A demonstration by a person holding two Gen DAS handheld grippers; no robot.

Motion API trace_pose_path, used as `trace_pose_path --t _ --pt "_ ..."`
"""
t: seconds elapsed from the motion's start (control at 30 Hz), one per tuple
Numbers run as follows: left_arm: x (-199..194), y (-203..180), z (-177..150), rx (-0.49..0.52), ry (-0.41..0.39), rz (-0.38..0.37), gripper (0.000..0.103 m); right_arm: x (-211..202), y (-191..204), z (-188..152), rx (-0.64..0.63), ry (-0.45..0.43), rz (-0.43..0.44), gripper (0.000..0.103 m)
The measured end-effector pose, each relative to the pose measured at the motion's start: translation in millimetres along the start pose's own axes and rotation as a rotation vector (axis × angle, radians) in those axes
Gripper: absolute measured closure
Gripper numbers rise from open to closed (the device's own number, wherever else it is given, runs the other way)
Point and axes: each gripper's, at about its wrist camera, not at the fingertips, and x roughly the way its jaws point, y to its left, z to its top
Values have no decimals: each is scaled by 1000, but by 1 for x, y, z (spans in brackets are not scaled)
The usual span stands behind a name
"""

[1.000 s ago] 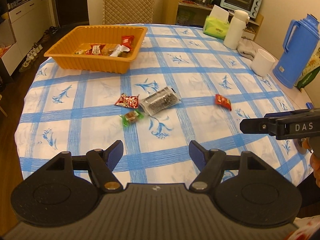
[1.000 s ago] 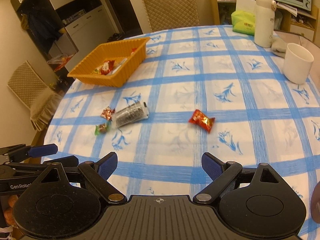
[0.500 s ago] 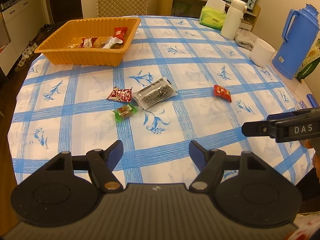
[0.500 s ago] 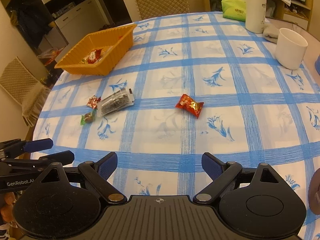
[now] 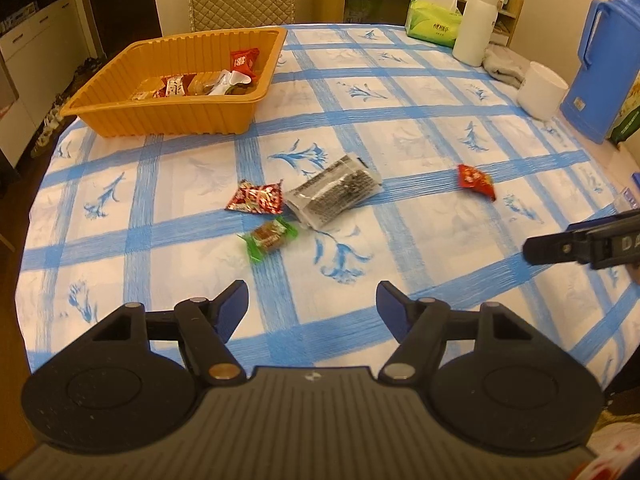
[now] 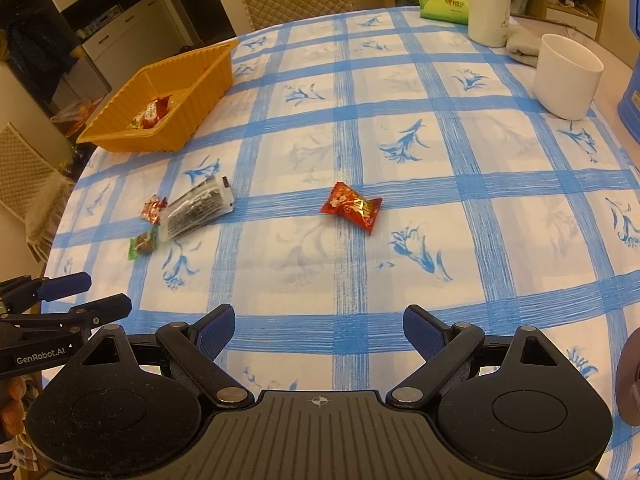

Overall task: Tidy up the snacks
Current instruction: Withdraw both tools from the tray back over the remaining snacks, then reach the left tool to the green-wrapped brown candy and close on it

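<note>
Both tools have advanced; red candy [image 6: 352, 207] lies ahead of right tool [image 6: 319, 330].

Bare cloth on the table [image 6: 500, 216] lies open ahead of both sets of jaws. A red candy [image 6: 351, 207] sits alone beyond the right jaws, clear on all sides. Ahead of the left jaws, three wrappers crowd together: green candy [image 5: 269, 237], red packet [image 5: 256, 199], clear pack [image 5: 334, 195].

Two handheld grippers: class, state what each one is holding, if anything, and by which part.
Nothing is held. The left gripper and right gripper are both open above the blue-checked tablecloth, with no snack between their fingers.
</note>
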Motion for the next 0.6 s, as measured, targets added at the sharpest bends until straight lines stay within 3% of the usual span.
trace_pose_path --t 0.6 --pt "44 30 18 126 -2 14 46 9 -13 9 91 0 -63 12"
